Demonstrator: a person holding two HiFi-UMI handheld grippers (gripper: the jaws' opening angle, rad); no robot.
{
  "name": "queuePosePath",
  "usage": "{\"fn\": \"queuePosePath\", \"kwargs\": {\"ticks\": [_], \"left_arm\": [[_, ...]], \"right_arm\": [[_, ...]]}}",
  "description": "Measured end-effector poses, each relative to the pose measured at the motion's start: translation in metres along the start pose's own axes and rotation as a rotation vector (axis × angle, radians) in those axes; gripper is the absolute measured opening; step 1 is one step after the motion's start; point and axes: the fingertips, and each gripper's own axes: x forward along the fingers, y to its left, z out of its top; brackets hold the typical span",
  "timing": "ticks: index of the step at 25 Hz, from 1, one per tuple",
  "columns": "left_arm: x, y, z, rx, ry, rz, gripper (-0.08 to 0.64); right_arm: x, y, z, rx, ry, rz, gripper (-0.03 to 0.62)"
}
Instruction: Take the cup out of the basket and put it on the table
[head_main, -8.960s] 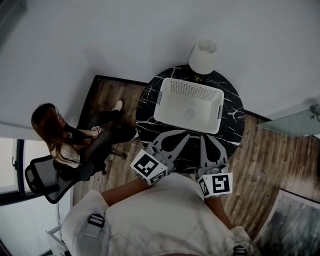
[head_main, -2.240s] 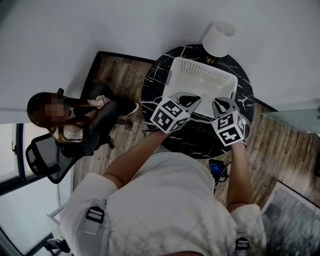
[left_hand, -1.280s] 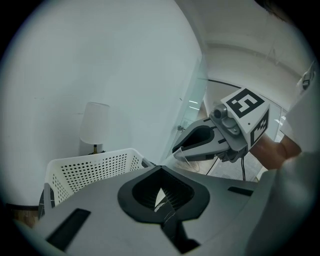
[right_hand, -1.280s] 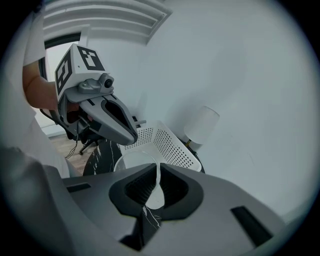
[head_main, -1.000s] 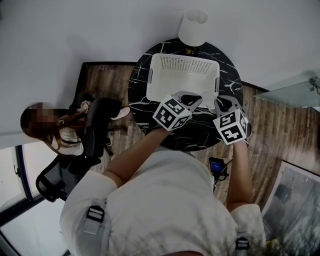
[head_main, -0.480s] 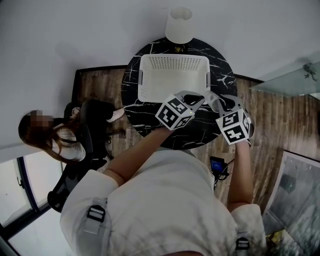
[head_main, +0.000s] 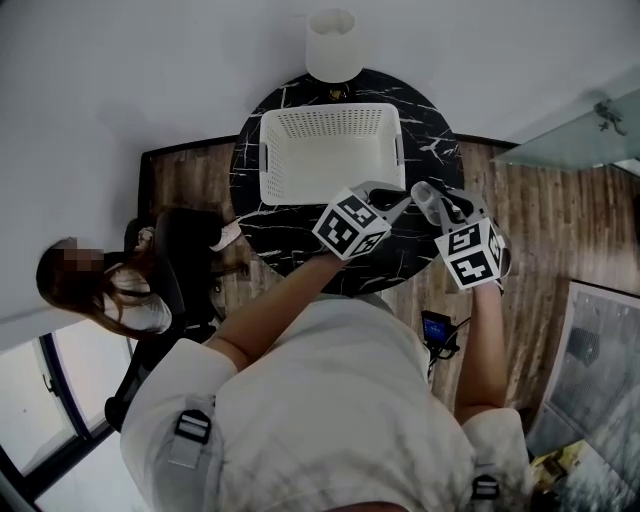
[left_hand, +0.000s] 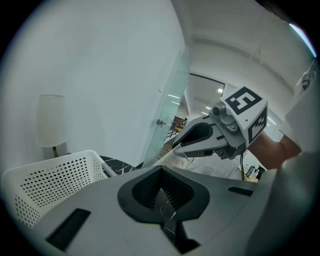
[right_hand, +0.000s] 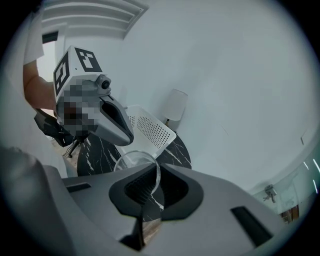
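Observation:
The white perforated basket (head_main: 330, 150) stands on the round black marble table (head_main: 262, 235). A clear cup (head_main: 420, 190) hangs over the table by the basket's near right corner, outside the basket. My right gripper (head_main: 432, 200) is shut on it, and in the right gripper view the cup's wall (right_hand: 134, 163) sits pinched between the jaws of that gripper (right_hand: 150, 192). My left gripper (head_main: 395, 194) hovers just left of the cup. In its own view the left gripper (left_hand: 161, 202) is shut with nothing in it, and the right gripper (left_hand: 220, 135) and cup (left_hand: 181, 150) show ahead.
A white table lamp (head_main: 333, 45) stands at the table's far edge behind the basket. A person (head_main: 90, 290) sits on an office chair on the wooden floor to the left. A glass panel (head_main: 570, 140) is at the right. A small dark device (head_main: 437, 328) lies on the floor.
Both grippers have drawn back from over the basket to its near right corner. The right one has come away with the cup. The head view has swung, so the basket sits further left.

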Motion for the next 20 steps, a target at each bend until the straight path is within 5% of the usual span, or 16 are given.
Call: {"fn": "queuePosePath", "kwargs": {"ticks": [20], "left_arm": [[0.051,-0.03,-0.01,0.001,0.048,-0.067,0.005]], "right_arm": [[-0.006,-0.024,-0.053,0.072,0.049,-0.02,0.026]]}}
